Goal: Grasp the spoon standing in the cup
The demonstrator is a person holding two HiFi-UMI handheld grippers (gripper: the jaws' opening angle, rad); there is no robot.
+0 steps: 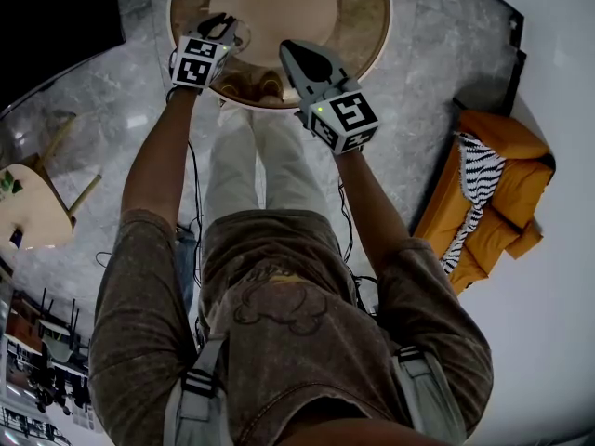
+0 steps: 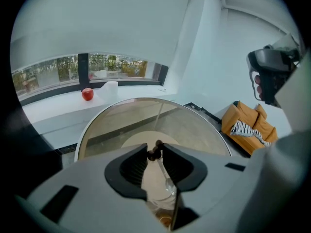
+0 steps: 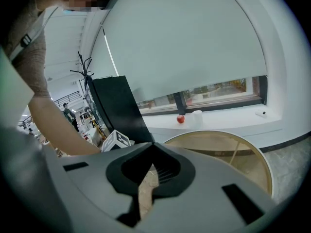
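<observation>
A clear glass cup (image 2: 163, 195) stands on the round glass table (image 2: 204, 130), and a spoon (image 2: 154, 153) with a dark knobbed handle end stands upright in it. My left gripper (image 2: 155, 147) is over the cup with its jaw tips closed against that dark handle end. In the head view the left gripper (image 1: 221, 24) sits at the table's near left rim above the cup (image 1: 240, 37). My right gripper (image 1: 297, 52) hovers to the right over the table edge. Its jaws (image 3: 153, 143) meet at the tips with nothing between them.
A red apple (image 2: 87, 94) and a white cup (image 2: 111, 89) sit on the windowsill beyond the table. An orange sofa (image 1: 502, 184) with a striped cloth stands to the right. A wooden chair (image 1: 33, 207) is at the left, and a black cabinet (image 3: 116, 110) stands further off.
</observation>
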